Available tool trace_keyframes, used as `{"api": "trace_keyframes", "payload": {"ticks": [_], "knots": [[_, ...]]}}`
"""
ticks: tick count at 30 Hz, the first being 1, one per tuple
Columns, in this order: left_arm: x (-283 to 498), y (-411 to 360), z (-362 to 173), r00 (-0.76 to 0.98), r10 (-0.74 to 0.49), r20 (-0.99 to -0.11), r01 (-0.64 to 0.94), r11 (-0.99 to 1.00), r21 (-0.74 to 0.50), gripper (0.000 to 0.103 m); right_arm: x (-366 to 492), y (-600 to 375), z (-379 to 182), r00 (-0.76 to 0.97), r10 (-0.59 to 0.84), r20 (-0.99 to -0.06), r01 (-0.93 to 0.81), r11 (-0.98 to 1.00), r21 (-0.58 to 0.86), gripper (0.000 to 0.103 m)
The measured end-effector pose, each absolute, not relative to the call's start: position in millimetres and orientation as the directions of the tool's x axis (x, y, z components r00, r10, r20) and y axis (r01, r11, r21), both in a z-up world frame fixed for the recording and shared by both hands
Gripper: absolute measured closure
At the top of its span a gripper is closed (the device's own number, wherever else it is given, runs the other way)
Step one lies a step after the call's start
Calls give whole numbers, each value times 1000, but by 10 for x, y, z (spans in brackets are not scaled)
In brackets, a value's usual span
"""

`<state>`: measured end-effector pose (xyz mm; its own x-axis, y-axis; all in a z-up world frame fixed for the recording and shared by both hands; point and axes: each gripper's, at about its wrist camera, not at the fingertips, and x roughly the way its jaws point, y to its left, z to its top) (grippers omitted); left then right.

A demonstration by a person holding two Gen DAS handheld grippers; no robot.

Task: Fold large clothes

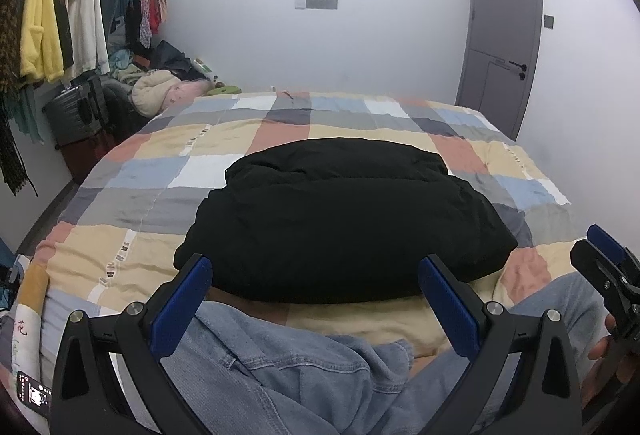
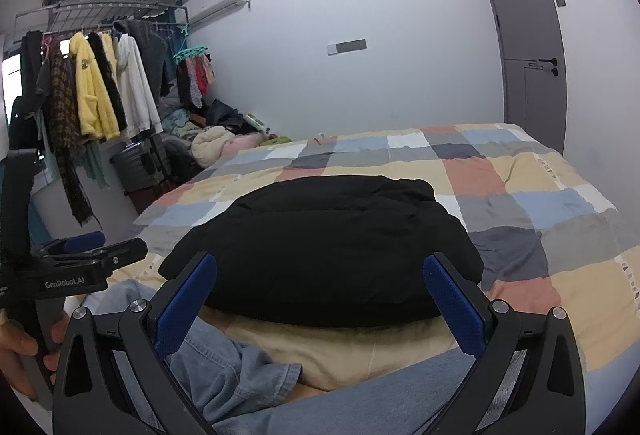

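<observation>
While both the left gripper [image 1: 316, 299] and right gripper [image 2: 320, 299] hover with jaws released, we find the black garment [image 1: 344, 219] folded on the bed [image 1: 120, 243]; next, verify edges.

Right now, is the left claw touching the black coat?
Apart. The right wrist view shows the left claw from the side, hanging off to the side of the black coat, with bedspread showing between them.

White walls [image 1: 360, 47], grey door [image 1: 504, 35], checked bed [image 1: 120, 171].
</observation>
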<state>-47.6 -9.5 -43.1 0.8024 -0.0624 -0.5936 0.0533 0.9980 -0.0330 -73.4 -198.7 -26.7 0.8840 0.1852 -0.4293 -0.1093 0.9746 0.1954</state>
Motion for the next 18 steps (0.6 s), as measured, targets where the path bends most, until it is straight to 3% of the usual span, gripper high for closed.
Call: {"api": "trace_keyframes", "payload": {"ticks": [18], "knots": [[-463,-73,-441,805,-77,-588,59,997,-50,0,-721,-2000,-288,880,189,-436,-110,974,199,0]]}}
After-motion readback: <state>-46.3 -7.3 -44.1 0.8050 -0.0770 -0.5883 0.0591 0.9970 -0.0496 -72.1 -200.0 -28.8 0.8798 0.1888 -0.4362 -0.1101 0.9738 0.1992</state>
